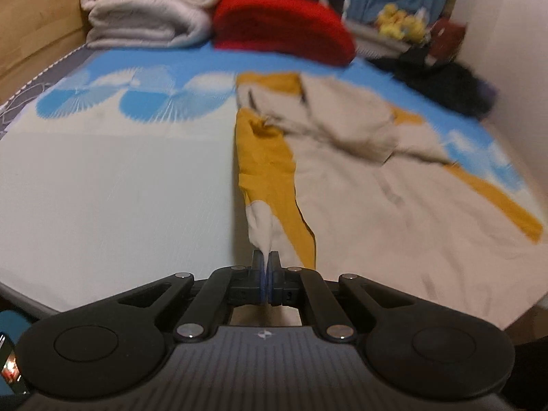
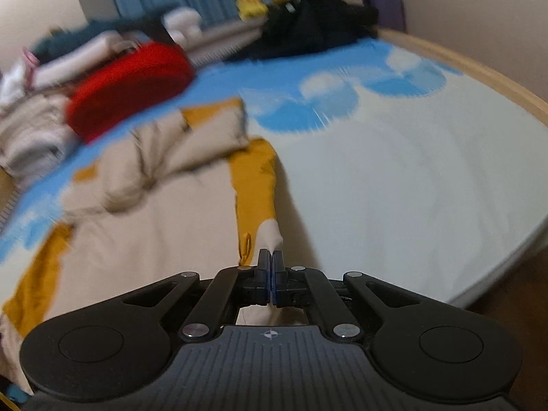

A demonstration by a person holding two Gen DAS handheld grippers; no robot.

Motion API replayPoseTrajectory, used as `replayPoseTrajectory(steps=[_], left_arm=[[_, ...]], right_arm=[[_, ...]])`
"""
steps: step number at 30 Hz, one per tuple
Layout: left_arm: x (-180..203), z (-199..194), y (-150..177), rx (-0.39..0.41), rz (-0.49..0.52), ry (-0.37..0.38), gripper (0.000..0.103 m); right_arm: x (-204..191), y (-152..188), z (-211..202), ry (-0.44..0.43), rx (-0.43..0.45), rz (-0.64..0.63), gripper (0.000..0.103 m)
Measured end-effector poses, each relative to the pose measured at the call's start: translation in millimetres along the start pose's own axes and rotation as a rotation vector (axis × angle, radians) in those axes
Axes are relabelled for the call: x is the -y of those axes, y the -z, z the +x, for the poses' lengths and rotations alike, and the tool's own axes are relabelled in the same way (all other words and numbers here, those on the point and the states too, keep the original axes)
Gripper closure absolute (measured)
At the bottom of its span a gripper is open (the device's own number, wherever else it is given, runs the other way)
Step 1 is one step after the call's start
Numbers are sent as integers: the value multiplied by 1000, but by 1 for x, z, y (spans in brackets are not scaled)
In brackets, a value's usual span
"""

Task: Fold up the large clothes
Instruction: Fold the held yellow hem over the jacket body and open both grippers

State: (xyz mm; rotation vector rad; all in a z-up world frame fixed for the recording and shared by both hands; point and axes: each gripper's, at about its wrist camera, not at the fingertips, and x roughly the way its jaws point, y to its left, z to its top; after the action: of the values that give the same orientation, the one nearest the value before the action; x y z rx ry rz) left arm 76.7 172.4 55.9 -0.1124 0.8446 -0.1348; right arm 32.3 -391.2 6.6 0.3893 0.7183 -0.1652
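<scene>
The bed [image 1: 102, 178] carries the garment [image 1: 359, 205], beige with mustard trim, spread on its near half, leaving bare sheet on both sides for a fold. Stacked bedding [image 1: 147, 10] and a red cushion [image 1: 284, 24] crowd the far end. The left gripper [image 1: 266, 261] and right gripper [image 2: 271, 259] are each clamped on a near hem corner, likely to carry that edge forward.

The beige-and-mustard cloth garment [image 1: 359, 185] lies spread on the bed [image 1: 120, 178]; behind it sits a red folded blanket [image 1: 284, 27], with a cream folded quilt stack [image 1: 147, 10] to its left.
</scene>
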Motion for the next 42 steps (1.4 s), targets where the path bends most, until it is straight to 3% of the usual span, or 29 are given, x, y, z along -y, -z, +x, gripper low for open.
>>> replayPoseTrajectory(steps=[4, 11, 16, 22, 24, 26, 27, 28, 29, 32, 34, 37, 42], left_arm=[[-12, -47, -6, 43, -2, 85, 103], [-35, -132, 8, 33, -14, 186, 103], [-50, -116, -14, 32, -97, 209, 103], [-78, 0, -76, 58, -271, 176, 101], [-85, 39, -95, 74, -309, 159, 87], [-93, 62, -107, 96, -355, 146, 61], [-97, 68, -109, 121, -386, 142, 58], [-102, 74, -109, 134, -401, 143, 56], [-105, 80, -106, 130, -406, 137, 56], [-113, 100, -100, 4, -428, 53, 56], [-115, 108, -98, -34, -419, 32, 56], [-112, 119, -100, -61, -372, 7, 56], [-105, 136, -94, -103, -357, 6, 56]], right_arm=[[1, -15, -37, -72, 45, -3, 103], [15, -16, -124, -170, 89, -26, 103], [38, -20, -155, -185, 127, 44, 103], [28, -67, -75, -146, 166, 53, 103], [19, -87, -38, -63, 235, 45, 101], [18, -105, -4, -4, 292, 59, 92], [21, -115, 15, 3, 293, 87, 79], [22, -119, 28, -3, 291, 102, 76], [23, -122, 41, -2, 283, 107, 76], [25, -112, 73, 13, 248, 62, 76], [25, -106, 92, 37, 144, 32, 75], [12, -108, 105, -13, 133, -10, 73], [1, -95, 136, -36, 27, -64, 68]])
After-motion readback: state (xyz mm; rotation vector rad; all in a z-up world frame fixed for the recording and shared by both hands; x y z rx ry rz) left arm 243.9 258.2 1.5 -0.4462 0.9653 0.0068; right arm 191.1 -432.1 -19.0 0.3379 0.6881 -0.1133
